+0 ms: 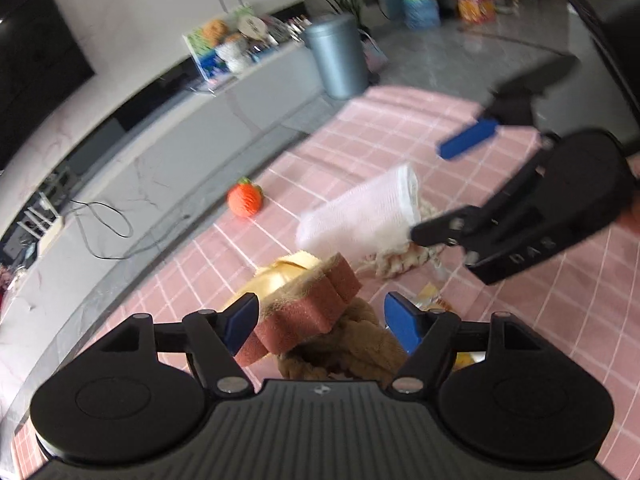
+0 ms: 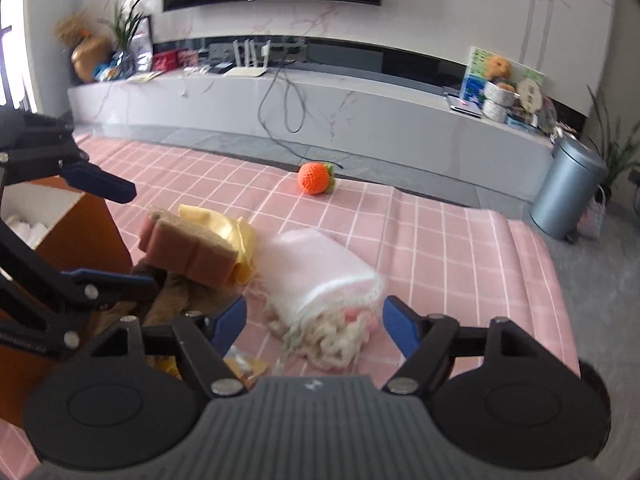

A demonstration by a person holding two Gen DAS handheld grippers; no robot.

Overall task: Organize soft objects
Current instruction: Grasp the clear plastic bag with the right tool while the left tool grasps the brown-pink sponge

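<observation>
Soft things lie in a heap on the pink checked cloth (image 1: 440, 128): a flower-shaped brown sponge (image 1: 308, 312) on a brown knit piece (image 1: 344, 348), a yellow satin cloth (image 1: 276, 276), and a white towel (image 1: 360, 216) over a cream knit (image 1: 400, 260). My left gripper (image 1: 322, 322) is open around the sponge and brown knit. My right gripper (image 2: 314, 320) is open just before the white towel (image 2: 320, 268) and cream knit (image 2: 336, 344). A crocheted orange (image 2: 314, 177) sits apart near the cloth's far edge.
An orange-brown box (image 2: 76, 232) with white contents stands at the left, behind my left gripper (image 2: 100, 232). A grey bin (image 2: 568, 188) stands on the floor off the cloth's right. A low TV cabinet (image 2: 360, 112) with cables runs along the wall.
</observation>
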